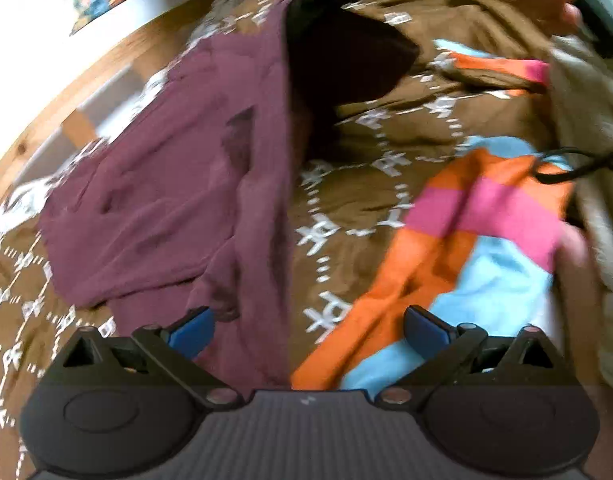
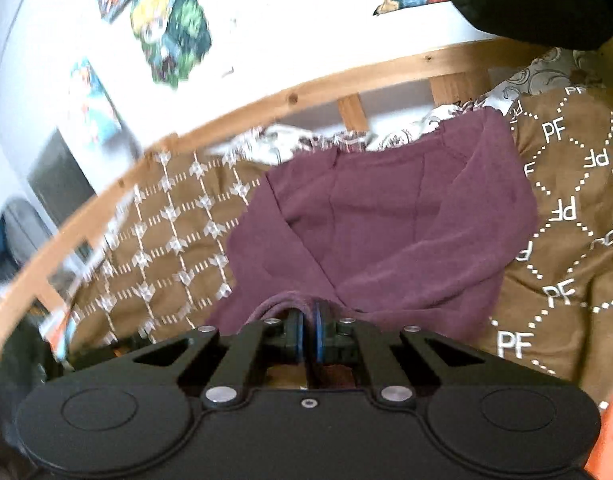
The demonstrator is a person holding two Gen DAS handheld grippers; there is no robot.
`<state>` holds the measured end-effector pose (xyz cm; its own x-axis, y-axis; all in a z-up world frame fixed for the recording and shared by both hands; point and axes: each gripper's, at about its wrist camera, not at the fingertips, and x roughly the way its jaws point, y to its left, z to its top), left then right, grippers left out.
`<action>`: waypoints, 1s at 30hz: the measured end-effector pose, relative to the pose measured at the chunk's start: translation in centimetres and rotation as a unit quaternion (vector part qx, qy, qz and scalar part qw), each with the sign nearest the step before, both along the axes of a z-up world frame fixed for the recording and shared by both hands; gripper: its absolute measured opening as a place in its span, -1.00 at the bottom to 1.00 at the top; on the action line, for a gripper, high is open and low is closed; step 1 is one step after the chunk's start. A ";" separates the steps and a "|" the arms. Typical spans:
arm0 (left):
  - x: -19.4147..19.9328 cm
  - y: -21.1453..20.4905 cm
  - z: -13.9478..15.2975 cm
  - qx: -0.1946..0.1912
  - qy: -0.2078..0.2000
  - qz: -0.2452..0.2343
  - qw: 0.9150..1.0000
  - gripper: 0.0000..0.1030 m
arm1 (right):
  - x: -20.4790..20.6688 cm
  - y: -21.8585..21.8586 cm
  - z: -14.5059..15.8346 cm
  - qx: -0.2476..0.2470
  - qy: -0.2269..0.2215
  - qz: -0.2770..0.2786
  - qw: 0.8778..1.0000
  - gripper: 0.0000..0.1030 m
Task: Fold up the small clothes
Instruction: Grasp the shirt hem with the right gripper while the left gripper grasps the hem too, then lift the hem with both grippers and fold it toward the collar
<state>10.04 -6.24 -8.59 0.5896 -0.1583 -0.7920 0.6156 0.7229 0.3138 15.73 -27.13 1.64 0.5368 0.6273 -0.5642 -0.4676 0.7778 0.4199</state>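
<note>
Left wrist view: left gripper (image 1: 308,330) hangs wide open, holding nothing, above the blanket (image 1: 346,204), between the maroon garment (image 1: 166,208) and striped garment (image 1: 478,248). Right gripper (image 2: 309,334) is closed on a maroon hem fold, probably to draw it over. Maroon long axis runs away toward the bed rail (image 2: 266,106).
</note>
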 end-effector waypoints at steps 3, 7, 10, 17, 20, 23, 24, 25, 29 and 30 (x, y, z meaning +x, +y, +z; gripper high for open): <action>1.9 1.0 -0.6 0.027 0.000 0.072 0.997 0.84 | 0.0 -0.3 -0.5 0.023 -0.023 0.004 0.999 -0.90; 4.2 3.5 -0.8 0.032 0.007 0.173 0.984 0.48 | 0.2 -1.7 -2.7 0.065 -0.017 -0.014 0.998 -0.90; 3.9 5.2 0.8 0.003 -0.020 0.207 0.978 0.36 | 0.0 -2.3 -3.4 0.047 -0.017 -0.023 0.998 -0.90; 3.3 6.4 2.2 -0.002 -0.047 0.237 0.970 0.25 | -0.8 -3.4 -3.3 0.040 -0.040 -0.046 0.997 -0.90; 2.9 6.2 2.6 -0.001 -0.053 0.241 0.969 0.03 | -1.3 -3.0 -3.1 0.017 -0.062 -0.047 0.997 -0.90; 2.6 6.3 3.0 -0.003 -0.067 0.248 0.966 -0.26 | -2.1 -2.3 -3.0 -0.019 -0.095 -0.052 0.994 -0.90; 2.6 6.5 3.2 -0.007 -0.072 0.251 0.965 -0.38 | -2.5 -2.0 -3.1 -0.039 -0.111 -0.053 0.992 -0.90; 2.5 6.7 3.4 -0.015 -0.077 0.251 0.965 -0.71 | -2.7 -1.6 -3.1 -0.055 -0.122 -0.055 0.990 -0.90; 0.8 6.6 4.9 -0.036 -0.126 0.244 0.961 -0.90 | -4.3 -0.3 -2.8 -0.113 -0.174 -0.059 0.976 -0.90; 0.2 6.7 5.6 -0.045 -0.143 0.241 0.959 -0.90 | -4.8 -0.1 -2.6 -0.127 -0.187 -0.060 0.972 -0.90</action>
<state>10.21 0.46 -2.98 0.8029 0.1263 -0.5826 0.1020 0.9338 0.3430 10.92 -27.19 -0.96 0.7950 0.4133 -0.4440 -0.4499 0.8927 0.0254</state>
